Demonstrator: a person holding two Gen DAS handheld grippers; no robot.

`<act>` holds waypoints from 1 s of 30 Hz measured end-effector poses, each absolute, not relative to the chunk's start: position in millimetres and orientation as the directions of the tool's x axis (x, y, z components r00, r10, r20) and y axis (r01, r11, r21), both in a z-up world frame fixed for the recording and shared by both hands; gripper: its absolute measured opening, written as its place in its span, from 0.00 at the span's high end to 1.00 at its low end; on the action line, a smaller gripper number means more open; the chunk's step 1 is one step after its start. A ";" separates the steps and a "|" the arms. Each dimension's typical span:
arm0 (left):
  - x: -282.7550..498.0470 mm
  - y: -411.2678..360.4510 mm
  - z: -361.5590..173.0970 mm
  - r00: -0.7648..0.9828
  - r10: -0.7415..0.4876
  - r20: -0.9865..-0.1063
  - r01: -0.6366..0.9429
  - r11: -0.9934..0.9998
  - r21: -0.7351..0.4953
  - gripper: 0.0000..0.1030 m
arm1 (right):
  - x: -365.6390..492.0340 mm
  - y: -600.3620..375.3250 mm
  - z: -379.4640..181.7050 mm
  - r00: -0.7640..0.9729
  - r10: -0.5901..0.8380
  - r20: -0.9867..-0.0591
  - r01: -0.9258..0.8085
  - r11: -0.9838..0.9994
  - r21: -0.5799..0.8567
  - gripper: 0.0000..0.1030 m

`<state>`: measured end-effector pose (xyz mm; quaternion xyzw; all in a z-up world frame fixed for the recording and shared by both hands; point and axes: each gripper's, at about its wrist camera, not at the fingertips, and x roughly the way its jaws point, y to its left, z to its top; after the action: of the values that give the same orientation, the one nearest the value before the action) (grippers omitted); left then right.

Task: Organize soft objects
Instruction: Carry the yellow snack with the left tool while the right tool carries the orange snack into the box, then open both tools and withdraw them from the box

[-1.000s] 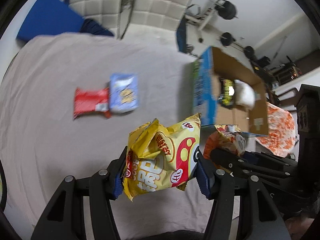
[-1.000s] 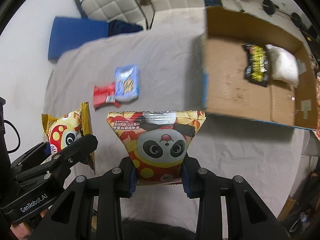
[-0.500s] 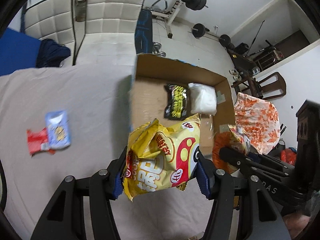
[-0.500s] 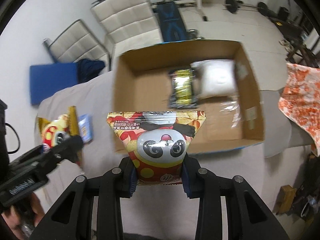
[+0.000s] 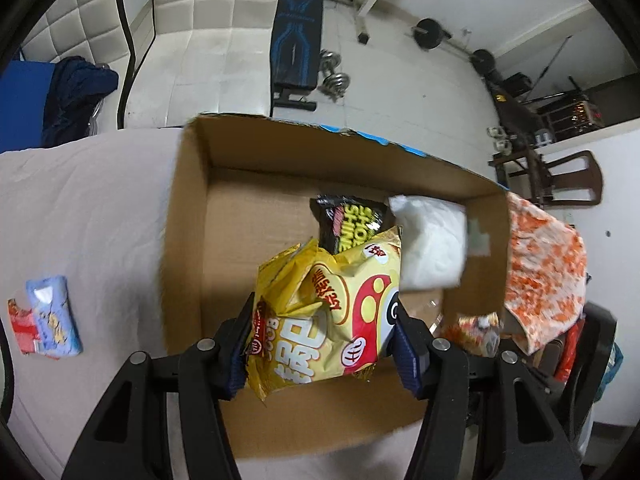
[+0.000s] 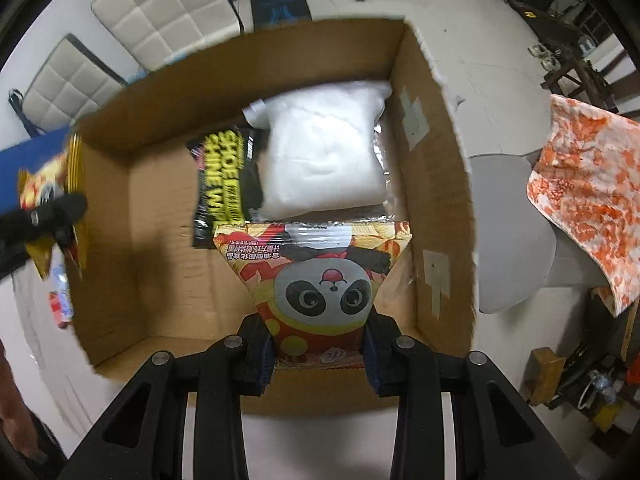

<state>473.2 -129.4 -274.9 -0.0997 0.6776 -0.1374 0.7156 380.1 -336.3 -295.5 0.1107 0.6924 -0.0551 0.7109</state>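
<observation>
The left gripper point(image 5: 322, 350) clamps a yellow bag point(image 5: 326, 312) over the box point(image 5: 188, 216), hiding the lower half of the black pack point(image 5: 348, 222) beside the white pack point(image 5: 432, 246) inside. The right gripper point(image 6: 319, 350) pinches the panda bag point(image 6: 320, 280) above the same box (its floor partly covered). On the cloth point(image 5: 88, 216), a blue packet point(image 5: 54, 320) overlaps a red one point(image 5: 20, 324), cut off at the frame edge.

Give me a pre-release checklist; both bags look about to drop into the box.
1. Left gripper clamped on yellow snack bag: ok.
2. Right gripper clamped on panda snack bag: ok.
3. Both bags over cardboard box: ok.
4. Bare box floor free beside black wipes pack and white pack: ok.
5. Height above box floor: cannot tell.
</observation>
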 end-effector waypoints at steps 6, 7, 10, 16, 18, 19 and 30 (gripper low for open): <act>498.9 -147.2 -312.3 -0.016 -0.280 -0.960 0.052 0.958 -0.281 0.45 | 395.3 -342.5 -336.1 -0.014 0.035 -0.999 0.179 0.983 0.032 0.63; 501.8 -149.3 -317.9 -0.025 -0.273 -0.962 0.052 0.960 -0.274 0.45 | 396.2 -342.8 -339.1 -0.019 0.034 -0.999 0.174 0.984 0.030 0.63; 508.9 -154.2 -331.8 -0.040 -0.259 -0.965 0.050 0.964 -0.261 0.45 | 399.5 -344.6 -350.5 -0.044 0.037 -0.998 0.155 0.987 0.029 0.63; 519.3 -159.1 -346.8 -0.057 -0.235 -0.970 0.051 0.970 -0.238 0.44 | 403.7 -350.3 -368.0 -0.087 0.026 -0.996 0.141 0.990 0.013 0.63; 522.5 -158.8 -351.1 -0.064 -0.221 -0.973 0.046 0.973 -0.224 0.44 | 404.9 -352.4 -371.5 -0.092 0.023 -0.995 0.140 0.990 0.010 0.63; 523.7 -159.3 -352.5 -0.068 -0.217 -0.974 0.046 0.974 -0.220 0.44 | 405.1 -353.0 -372.4 -0.094 0.023 -0.995 0.141 0.990 0.010 0.63; 529.3 -154.5 -351.3 -0.025 -0.197 -0.980 0.050 0.979 -0.198 0.20 | 404.1 -350.5 -371.2 -0.090 0.004 -0.996 0.136 0.991 -0.008 0.58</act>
<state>529.3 -154.5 -351.3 -0.0517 0.7103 -0.0888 0.6964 404.1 -350.5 -371.2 0.0474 0.7366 -0.0488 0.6729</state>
